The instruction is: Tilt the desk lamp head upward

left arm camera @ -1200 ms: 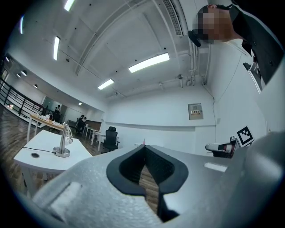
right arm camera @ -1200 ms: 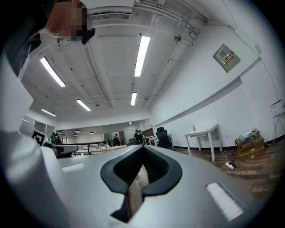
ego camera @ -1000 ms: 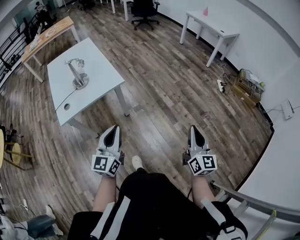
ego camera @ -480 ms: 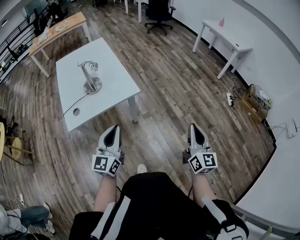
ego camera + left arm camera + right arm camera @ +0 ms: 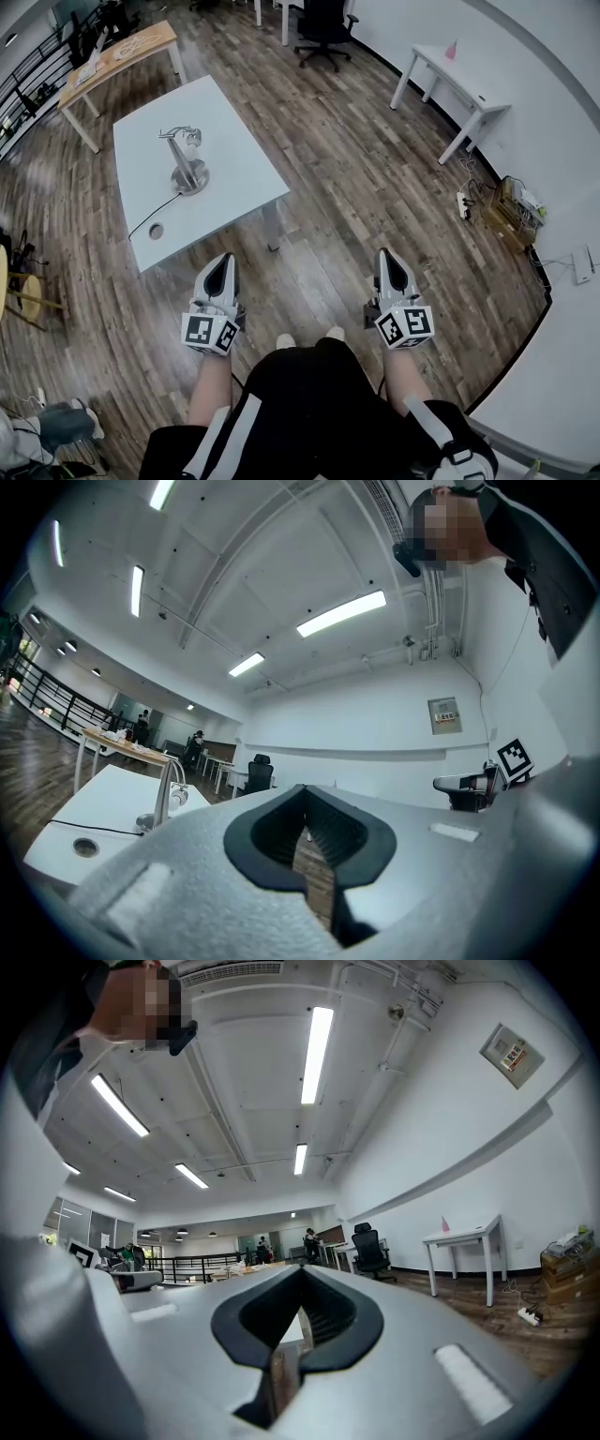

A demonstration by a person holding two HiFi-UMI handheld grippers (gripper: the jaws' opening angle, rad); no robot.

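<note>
- The left gripper [image 5: 222, 267] is clenched, its jaws pressed together on themselves; it is held low in front of the person's body, above the wooden floor [image 5: 356, 187].
- The right gripper [image 5: 390, 264] is clenched in the same way and is held level beside the left one, well apart from it.
- The desk lamp [image 5: 185, 155] stands on the white counter [image 5: 234, 159], ahead and to the left of both grippers and well apart from them. Its round base sits near the middle of the counter top and its thin stem rises to a bent neck.
- The lamp head seems to hang downward from the neck, but it is small in the head view, so I am not sure of its exact tilt.
- A dark cable [image 5: 150, 208] runs from the lamp base to a round hole [image 5: 156, 231] in the counter top (near the corner closest to the left gripper).
- Between the grippers and the counter lies a strip of floor; the nearest counter leg [image 5: 272, 230] stands at this edge.
- Behind the white counter is a long wooden counter [image 5: 122, 52] with some objects on it.
- A black office chair [image 5: 323, 23] stands farther away, at the top of the head view.
- To the right, by the wall, is a narrow white counter [image 5: 459, 80] with a small pink thing [image 5: 451, 50] on it.
- A power strip [image 5: 465, 206] lies on the floor near some boxes [image 5: 516, 211].
</note>
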